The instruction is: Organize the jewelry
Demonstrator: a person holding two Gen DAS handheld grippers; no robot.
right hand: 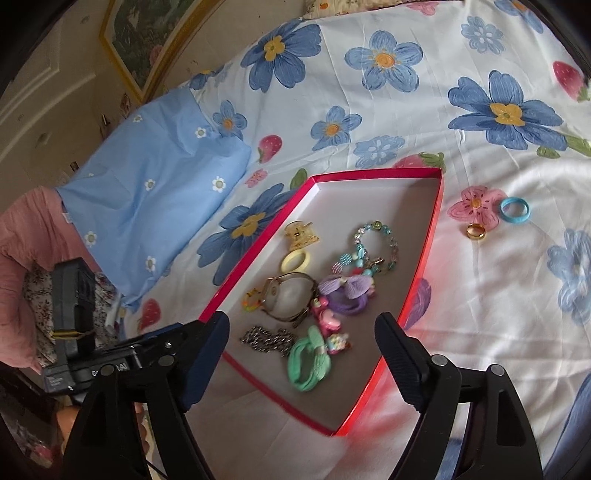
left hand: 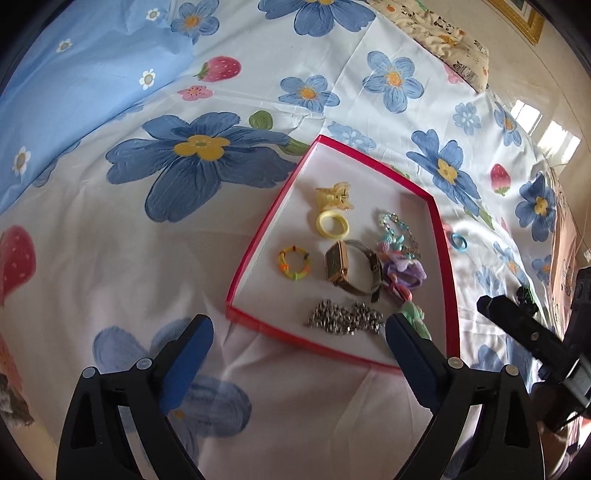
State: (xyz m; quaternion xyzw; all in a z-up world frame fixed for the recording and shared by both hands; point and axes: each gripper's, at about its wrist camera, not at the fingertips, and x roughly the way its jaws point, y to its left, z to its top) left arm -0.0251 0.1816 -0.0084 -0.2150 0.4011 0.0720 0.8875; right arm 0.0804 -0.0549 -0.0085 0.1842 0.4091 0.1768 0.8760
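Observation:
A red-rimmed tray [left hand: 258,236] [right hand: 428,254] lies on the flowered bedsheet. It holds a yellow claw clip [left hand: 333,195], a pale yellow ring [left hand: 331,224], a gold watch [left hand: 338,266], a silver chain [left hand: 345,318], a beaded bracelet [right hand: 375,245], purple and green hair ties [right hand: 308,360] and other trinkets. A blue ring [right hand: 514,209] and a gold ring [right hand: 475,231] lie on the sheet right of the tray. My left gripper [left hand: 299,343] is open and empty over the tray's near edge. My right gripper [right hand: 301,350] is open and empty above the green hair tie.
A light blue pillow [right hand: 155,184] lies left of the tray. A patterned cushion [left hand: 443,33] sits at the far side of the bed. A framed picture [right hand: 147,40] hangs on the wall. The right gripper's body [left hand: 532,339] shows at the right of the left wrist view.

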